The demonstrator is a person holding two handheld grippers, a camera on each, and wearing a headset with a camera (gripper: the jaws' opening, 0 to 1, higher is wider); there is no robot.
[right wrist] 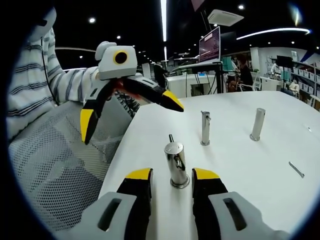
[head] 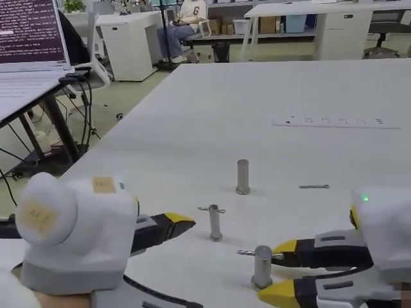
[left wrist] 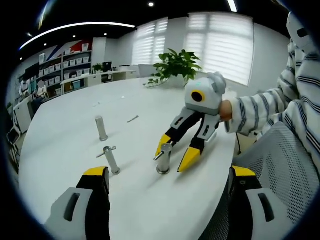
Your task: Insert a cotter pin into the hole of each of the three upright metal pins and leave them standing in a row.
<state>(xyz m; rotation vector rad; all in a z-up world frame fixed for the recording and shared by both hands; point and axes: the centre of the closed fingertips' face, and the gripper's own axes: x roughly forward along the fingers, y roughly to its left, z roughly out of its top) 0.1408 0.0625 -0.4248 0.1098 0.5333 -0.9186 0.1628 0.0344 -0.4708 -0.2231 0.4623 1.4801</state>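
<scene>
Three upright metal pins stand on the white table (head: 192,141). The far pin (head: 243,176) is bare. A cotter pin (head: 212,208) crosses the top of the middle pin (head: 215,224). The near pin (head: 261,266) has a cotter pin (head: 246,253) sticking out of its top. My right gripper (head: 277,271) is open, its jaws on either side of the near pin (right wrist: 176,165) without touching it. My left gripper (left wrist: 168,172) is open and empty, left of the middle pin (left wrist: 111,160); one finger (head: 170,224) shows. A loose cotter pin (head: 313,187) lies on the table to the right.
A white power strip (head: 337,122) lies further back on the table. At the far left a screen (head: 29,29) stands on a neighbouring desk. A person (head: 186,25) sits at the back of the room. The table's near edge runs beside a mesh chair (right wrist: 55,165).
</scene>
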